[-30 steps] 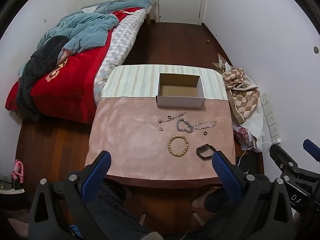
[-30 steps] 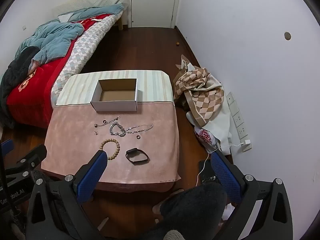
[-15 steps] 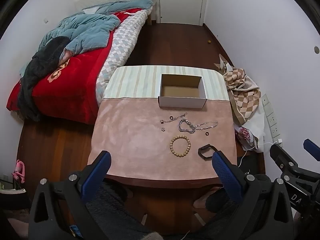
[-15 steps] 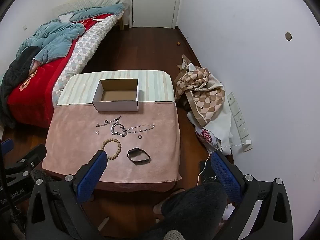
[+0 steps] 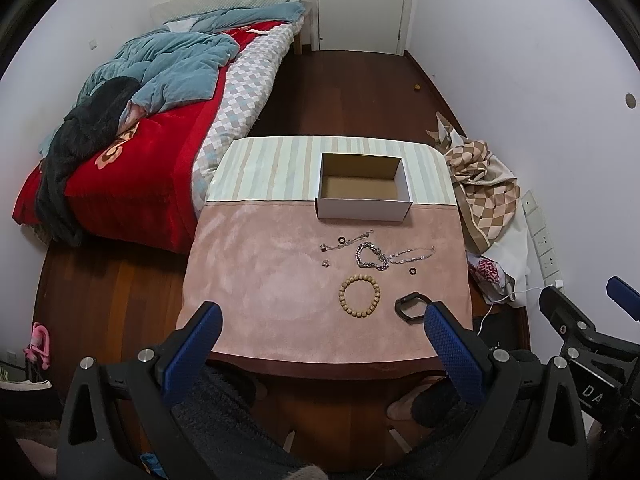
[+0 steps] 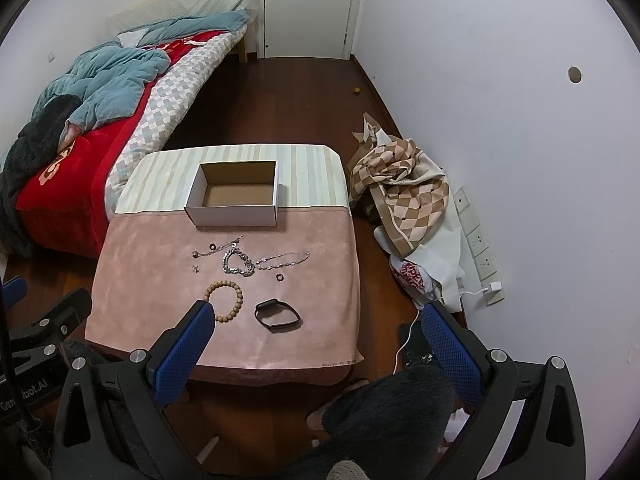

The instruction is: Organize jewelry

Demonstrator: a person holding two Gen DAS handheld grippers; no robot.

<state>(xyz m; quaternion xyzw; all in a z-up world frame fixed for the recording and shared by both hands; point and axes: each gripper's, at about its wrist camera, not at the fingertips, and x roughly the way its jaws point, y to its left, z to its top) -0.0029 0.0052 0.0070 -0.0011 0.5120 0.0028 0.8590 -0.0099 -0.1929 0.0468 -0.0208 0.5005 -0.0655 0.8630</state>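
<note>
The counter (image 5: 256,264) carries a cardboard box (image 5: 363,187) at its far side, and the box looks empty, so I judge the sorting has not begun. All the jewelry lies on the pink cloth in front of the box: a silver chain (image 5: 371,256), a wooden bead bracelet (image 5: 359,290), a black band (image 6: 277,314) and small rings. The left claw (image 5: 320,334) and the right claw (image 6: 316,336) are both wide apart and hold nothing, above the near edge, with the band and the beads nearest.

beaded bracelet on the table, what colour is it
Light tan, wood-like beads: the beaded bracelet shows best in the left wrist view, lying whole on the pink cloth.
</note>
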